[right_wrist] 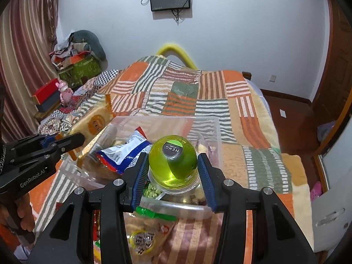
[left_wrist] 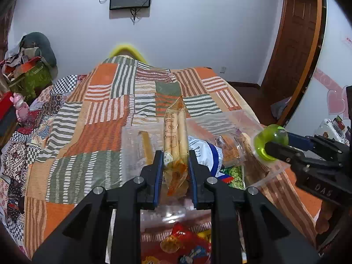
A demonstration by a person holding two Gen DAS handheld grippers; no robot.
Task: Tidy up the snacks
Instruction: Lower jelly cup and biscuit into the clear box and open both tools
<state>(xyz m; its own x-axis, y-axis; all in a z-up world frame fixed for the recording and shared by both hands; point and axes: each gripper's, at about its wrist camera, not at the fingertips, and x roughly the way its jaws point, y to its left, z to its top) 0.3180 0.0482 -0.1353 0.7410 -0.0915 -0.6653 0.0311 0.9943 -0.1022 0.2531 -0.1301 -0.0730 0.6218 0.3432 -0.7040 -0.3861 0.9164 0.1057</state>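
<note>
Over the clear bin (left_wrist: 233,118) on the quilt (left_wrist: 92,118), both grippers are working at once. Left gripper (left_wrist: 175,167) is sitting narrowly open, just the pack's width, and its blue pads are pinching the lower end of a clear pack of wafer rolls (left_wrist: 175,132). That pack is standing near upright, its top leaning away over the bin's left part. Right gripper (right_wrist: 172,169) is sitting wider, about half open, and its pads are pressing both sides of a green jelly cup (right_wrist: 172,162). The cup is lying tilted, dark label facing the camera, hanging above the bin's near edge; from the left wrist it is showing at the bin's right rim (left_wrist: 271,142).

Inside the bin, a white-and-blue packet (right_wrist: 123,154) is lying left of the cup, and a green pea pack (right_wrist: 151,191) is showing just under it. Near side of the bin, more snacks are lying on the quilt: a red packet (left_wrist: 187,239) and a clear bag with a green strip (right_wrist: 151,226). Whether the cup is touching the bin's contents, I cannot tell.
</note>
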